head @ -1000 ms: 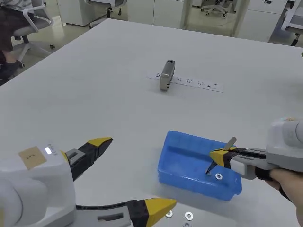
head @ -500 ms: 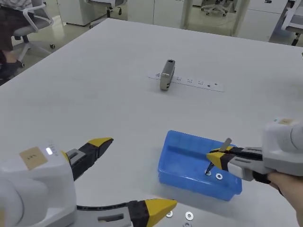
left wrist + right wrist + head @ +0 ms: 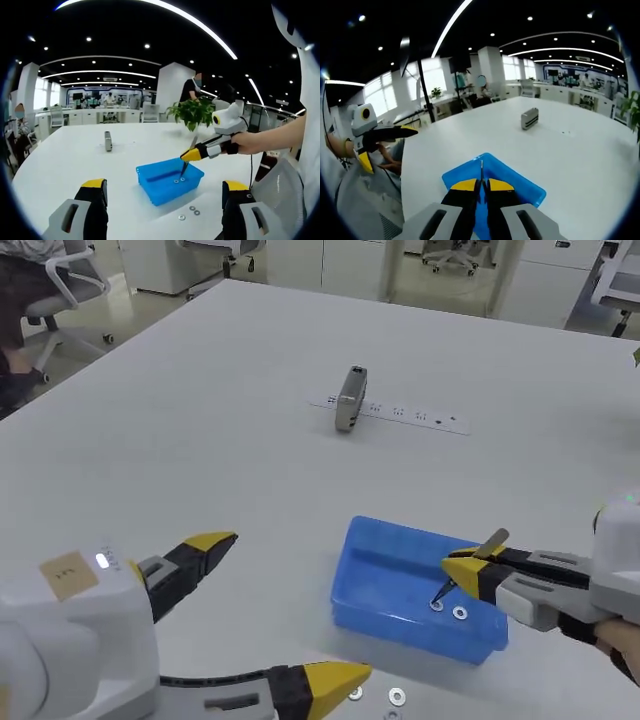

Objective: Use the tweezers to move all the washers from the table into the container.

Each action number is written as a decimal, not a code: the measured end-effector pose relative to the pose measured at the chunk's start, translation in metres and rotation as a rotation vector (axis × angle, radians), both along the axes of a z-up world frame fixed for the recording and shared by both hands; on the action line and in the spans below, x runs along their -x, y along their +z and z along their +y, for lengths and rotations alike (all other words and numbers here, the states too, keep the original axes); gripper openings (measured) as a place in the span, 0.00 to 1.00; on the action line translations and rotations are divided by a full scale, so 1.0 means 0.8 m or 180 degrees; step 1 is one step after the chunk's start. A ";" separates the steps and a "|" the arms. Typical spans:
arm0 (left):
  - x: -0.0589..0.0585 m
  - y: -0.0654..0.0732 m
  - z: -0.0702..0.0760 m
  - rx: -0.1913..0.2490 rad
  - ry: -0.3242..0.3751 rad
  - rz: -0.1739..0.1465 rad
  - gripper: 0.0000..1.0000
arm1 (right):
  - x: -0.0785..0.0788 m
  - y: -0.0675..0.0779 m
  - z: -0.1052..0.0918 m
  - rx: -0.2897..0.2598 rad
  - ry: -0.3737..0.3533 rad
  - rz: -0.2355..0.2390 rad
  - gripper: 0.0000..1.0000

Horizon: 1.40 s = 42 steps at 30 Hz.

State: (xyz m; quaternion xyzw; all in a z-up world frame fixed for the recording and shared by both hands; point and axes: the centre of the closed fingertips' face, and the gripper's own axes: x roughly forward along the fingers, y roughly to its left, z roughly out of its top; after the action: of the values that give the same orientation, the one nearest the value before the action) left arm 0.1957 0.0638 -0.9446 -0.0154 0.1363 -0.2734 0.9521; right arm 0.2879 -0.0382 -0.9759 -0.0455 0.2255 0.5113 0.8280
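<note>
Left gripper (image 3: 290, 605) white w/ yellow-tipped black jaws, poss. tan sticker (image 3: 66, 573).

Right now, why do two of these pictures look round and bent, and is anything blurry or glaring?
Left gripper view: a wide lens bends the ceiling light strip into an arc. Right gripper view: same bending; the windows glare white, the tweezers look sharp. Head view: straight lines, even light, only a faint shadow under the blue container.

The body of the left gripper (image 3: 300, 605) leaves the head view between 6 and 9 o'clock, and its lower jaw hides part of a washer (image 3: 357, 695). The rear of the right gripper (image 3: 452, 568) is cut off at 4 o'clock. We cannot tell whether the tips of the tweezers (image 3: 441, 592) grip a washer, and the print on the strip (image 3: 400, 412) is too small for us.
</note>
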 end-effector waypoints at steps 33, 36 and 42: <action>0.002 -0.001 -0.004 -0.0033 -0.0052 0.0016 0.96 | 0.086 -0.004 0.012 -0.0150 0.0235 0.0309 0.03; 0.002 -0.001 -0.004 -0.0035 -0.0051 0.0016 0.96 | 0.091 -0.012 0.013 -0.0133 0.0254 0.0364 0.03; 0.002 -0.001 -0.004 -0.0024 -0.0042 0.0014 0.96 | 0.101 -0.029 0.013 -0.0112 0.0266 0.0502 0.03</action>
State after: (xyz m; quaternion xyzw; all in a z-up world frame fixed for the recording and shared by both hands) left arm 0.1943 0.0609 -0.9453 -0.0115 0.1395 -0.2791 0.9500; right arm 0.2074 -0.0278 -0.9989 0.0001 0.2788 0.5513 0.7863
